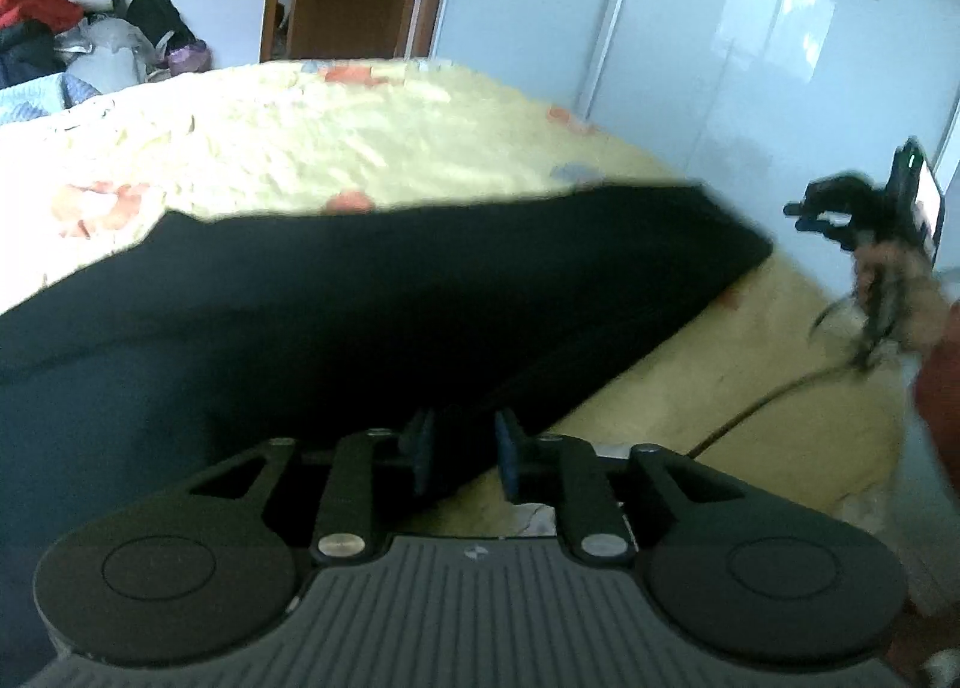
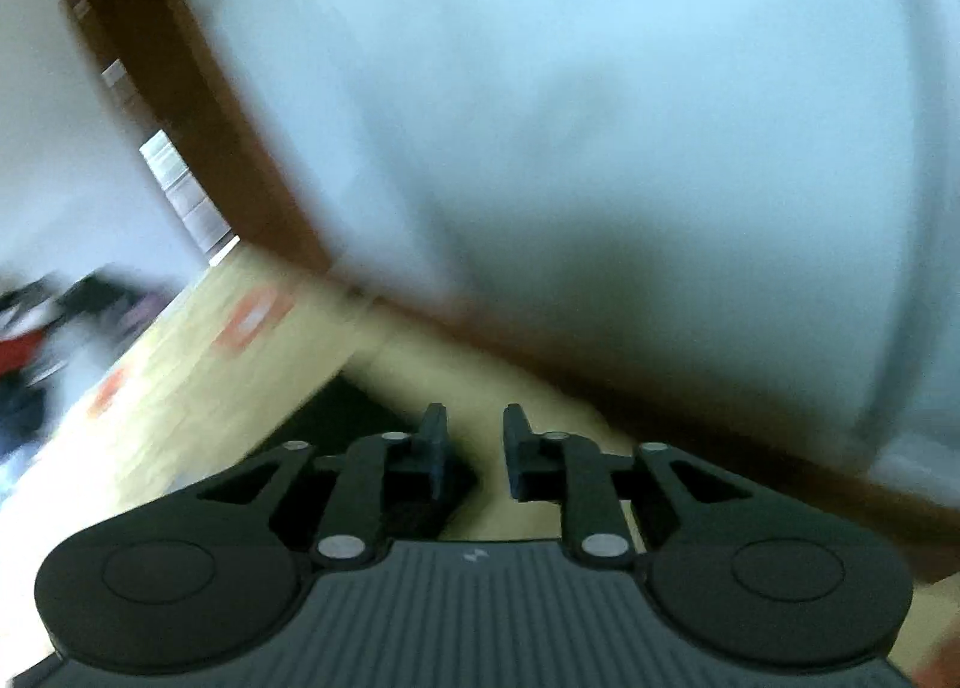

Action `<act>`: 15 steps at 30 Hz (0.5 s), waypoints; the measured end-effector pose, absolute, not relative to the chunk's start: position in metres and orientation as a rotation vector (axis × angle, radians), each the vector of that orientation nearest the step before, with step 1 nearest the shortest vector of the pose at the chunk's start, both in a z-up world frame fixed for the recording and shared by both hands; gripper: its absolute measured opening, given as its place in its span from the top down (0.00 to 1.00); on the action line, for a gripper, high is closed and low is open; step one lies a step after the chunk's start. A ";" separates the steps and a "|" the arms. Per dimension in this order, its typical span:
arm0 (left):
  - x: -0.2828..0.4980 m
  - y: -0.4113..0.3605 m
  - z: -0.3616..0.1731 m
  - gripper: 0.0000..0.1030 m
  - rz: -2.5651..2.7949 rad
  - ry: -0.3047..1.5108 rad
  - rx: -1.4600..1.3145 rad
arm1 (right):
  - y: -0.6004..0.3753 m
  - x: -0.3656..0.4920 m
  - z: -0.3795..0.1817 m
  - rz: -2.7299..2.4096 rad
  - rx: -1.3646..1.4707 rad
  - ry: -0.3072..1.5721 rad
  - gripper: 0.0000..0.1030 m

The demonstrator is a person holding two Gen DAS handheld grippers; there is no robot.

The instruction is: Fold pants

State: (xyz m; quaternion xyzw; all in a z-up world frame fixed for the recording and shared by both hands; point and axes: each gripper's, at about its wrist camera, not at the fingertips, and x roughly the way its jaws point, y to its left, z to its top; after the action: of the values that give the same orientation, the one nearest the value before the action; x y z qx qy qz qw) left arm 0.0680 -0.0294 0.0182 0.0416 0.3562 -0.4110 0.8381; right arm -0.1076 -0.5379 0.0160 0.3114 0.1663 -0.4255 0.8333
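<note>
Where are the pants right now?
In the left wrist view the black pants lie across the yellow bedspread, directly ahead of the open left tongs, their right end near the bed's right edge.

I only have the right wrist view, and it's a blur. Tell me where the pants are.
Observer: The black fabric pants lie spread on the yellow floral bedspread.
Operator: Report the left hand-held gripper.
Observer: The left hand-held gripper is open, with the pants' near edge between its fingers.
Operator: Now place my right one.
Observer: In the left wrist view, the right hand-held gripper is beyond the pants' right end, apart from them.
</note>
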 end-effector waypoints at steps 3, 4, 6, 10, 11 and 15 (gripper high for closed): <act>0.084 -0.022 0.041 0.49 -0.873 0.719 -0.007 | -0.497 -0.077 0.041 -0.717 0.421 0.359 0.77; 0.093 -0.025 0.046 0.44 -0.862 0.720 -0.021 | -0.481 -0.055 0.046 -0.588 0.354 0.435 0.74; 0.111 -0.043 0.048 0.41 -0.815 0.745 0.040 | -0.449 -0.010 0.046 -0.269 0.284 0.594 0.74; 0.146 -0.082 0.029 0.42 -0.753 0.858 0.180 | -0.364 0.057 0.030 0.159 0.046 0.826 0.74; 0.154 -0.089 0.022 0.42 -0.759 0.896 0.191 | -0.345 0.067 0.024 0.209 -0.030 0.865 0.74; 0.180 -0.111 0.000 0.45 -0.690 0.858 0.268 | -0.319 0.100 0.017 0.219 -0.104 0.871 0.74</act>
State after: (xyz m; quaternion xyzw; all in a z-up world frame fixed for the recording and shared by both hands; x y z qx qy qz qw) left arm 0.1802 -0.1110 0.0002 0.1270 0.4064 -0.3267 0.8438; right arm 0.1003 -0.3190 0.0170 -0.0504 0.4208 0.1060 0.8995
